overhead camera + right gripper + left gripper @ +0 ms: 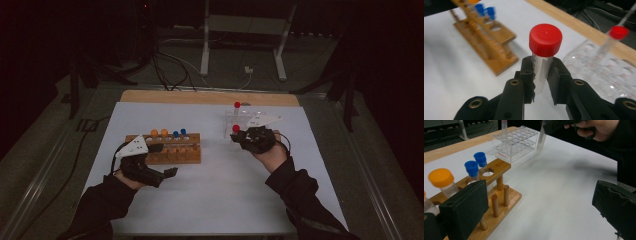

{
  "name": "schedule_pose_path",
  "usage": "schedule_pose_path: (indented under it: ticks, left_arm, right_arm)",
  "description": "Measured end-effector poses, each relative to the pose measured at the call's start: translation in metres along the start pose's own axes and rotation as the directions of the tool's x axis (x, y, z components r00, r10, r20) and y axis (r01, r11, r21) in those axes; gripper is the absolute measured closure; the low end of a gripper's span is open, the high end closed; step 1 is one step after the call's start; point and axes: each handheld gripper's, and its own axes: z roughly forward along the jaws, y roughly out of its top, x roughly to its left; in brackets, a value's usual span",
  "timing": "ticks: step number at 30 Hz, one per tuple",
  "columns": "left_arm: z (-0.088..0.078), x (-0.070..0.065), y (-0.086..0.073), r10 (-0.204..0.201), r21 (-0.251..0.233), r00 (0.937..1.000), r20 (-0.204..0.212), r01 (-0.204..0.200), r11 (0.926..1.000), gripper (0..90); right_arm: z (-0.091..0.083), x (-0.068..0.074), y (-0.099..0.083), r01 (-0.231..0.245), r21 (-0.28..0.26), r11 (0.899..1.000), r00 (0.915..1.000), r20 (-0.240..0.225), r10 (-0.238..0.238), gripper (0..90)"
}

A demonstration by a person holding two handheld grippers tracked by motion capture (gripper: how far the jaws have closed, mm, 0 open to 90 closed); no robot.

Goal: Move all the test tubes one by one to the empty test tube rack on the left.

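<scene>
High view: a white sheet [210, 185] covers the table, with a person's dark sleeves coming in from the bottom edge.
Right gripper: right gripper [248, 138] is up by the clear rack, and its jaws are clamped on a red-capped tube [543, 56].
Grip detail: in the right gripper view the toothed pads [532, 75] bite both sides of the tube's clear body, just under the red cap, and the tube stands upright between them.
Tube position: seen from above, the red cap [236, 128] sits at the near left corner of the clear rack [235, 119], off the sheet, carried in the jaws.
Second red tube: another red-capped tube [237, 105] stands in the clear rack, towards its far side; in the right gripper view it looks tilted and blurred [615, 37].
Left gripper: left gripper [170, 173] sits low on the sheet, just in front of the wooden rack [165, 156]; its jaws stand wide apart with nothing between them.
Left gripper view: one black pad [466, 207] is right beside the wooden rack's near end, the other well off to the side over bare sheet.
Wooden rack: holds orange-capped tubes [159, 133] and blue-capped tubes [179, 133], all upright in their holes.
Spacing: wooden rack and clear rack stand well apart, left and right on the sheet.
</scene>
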Motion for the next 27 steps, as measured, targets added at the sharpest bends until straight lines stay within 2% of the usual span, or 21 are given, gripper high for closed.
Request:
schedule_pose_path:
  ticks: [10,15,20,27]
  left_arm:
    - [0.012,-0.008,0.010,0.014,0.003,0.9991,0.040,-0.014,0.9999,1.6]
    - [0.020,-0.011,0.014,0.026,0.009,0.9977,0.063,-0.026,0.9996,1.6]
    - [0.026,-0.014,0.020,0.035,0.007,0.9964,0.078,-0.036,0.9993,2.1]
    - [0.034,-0.018,0.031,0.048,-0.007,0.9932,0.105,-0.048,0.9988,7.2]
  right_arm:
    - [0.000,0.036,-0.009,0.047,0.008,0.999,0.9933,-0.106,-0.046,74.9]
    - [0.002,0.050,-0.013,0.075,0.008,0.997,0.9877,-0.138,-0.073,74.9]
    - [0.005,0.061,-0.016,0.091,0.017,0.996,0.9819,-0.169,-0.086,74.9]
    - [0.007,0.071,-0.019,0.099,0.016,0.995,0.9747,-0.203,-0.093,74.9]
